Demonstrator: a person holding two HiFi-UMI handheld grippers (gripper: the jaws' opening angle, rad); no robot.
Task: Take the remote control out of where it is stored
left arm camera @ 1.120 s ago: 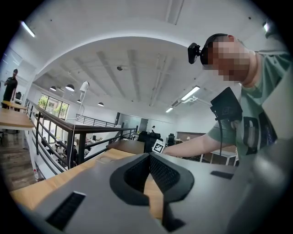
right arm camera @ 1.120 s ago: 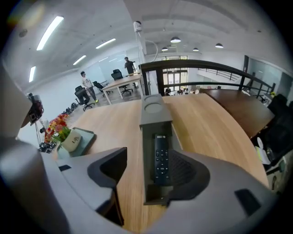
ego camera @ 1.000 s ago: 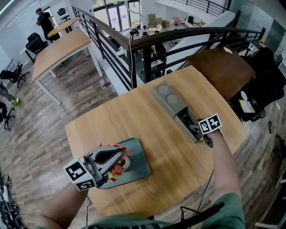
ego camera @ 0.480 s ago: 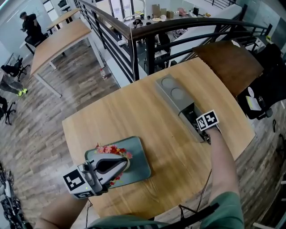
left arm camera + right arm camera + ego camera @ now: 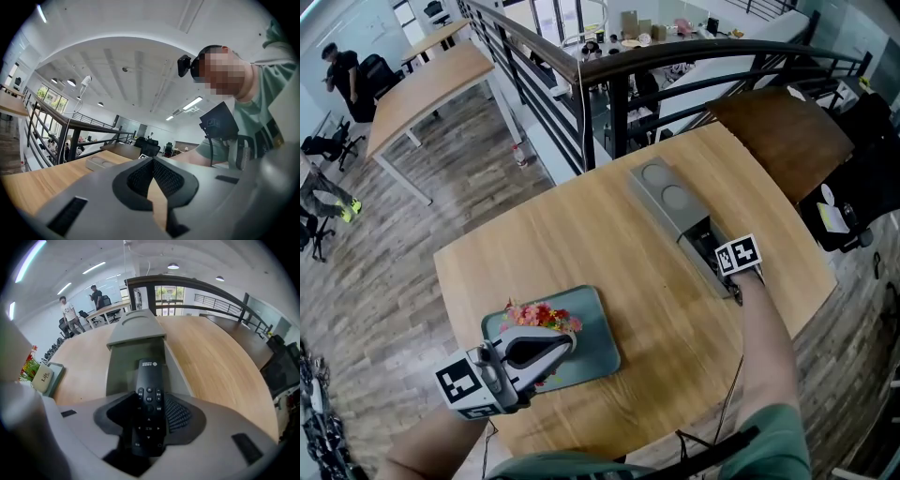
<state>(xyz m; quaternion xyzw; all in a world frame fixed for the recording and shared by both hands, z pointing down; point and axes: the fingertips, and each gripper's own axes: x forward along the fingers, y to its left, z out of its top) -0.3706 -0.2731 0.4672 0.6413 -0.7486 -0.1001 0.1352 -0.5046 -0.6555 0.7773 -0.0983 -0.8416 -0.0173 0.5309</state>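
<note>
Though its logo is unreadable, remote control [image 5: 147, 376]: pinched in just-closing jaws of right gripper [image 5: 150, 400]
white pot [image 5: 43, 377]: "Life"
left gripper [image 5: 152, 161]: clenched, empty

Flowers [image 5: 542, 314] sit on a teal tray [image 5: 596, 343] on the table [image 5: 581, 234].

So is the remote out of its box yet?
Not yet. Done: the grey box is open and the right gripper is down inside it. In hand: its jaws have just been closing around the remote, which lies between them in the box. I can't tell if they squeeze it already. Left: grip it firmly and lift it out.
</note>
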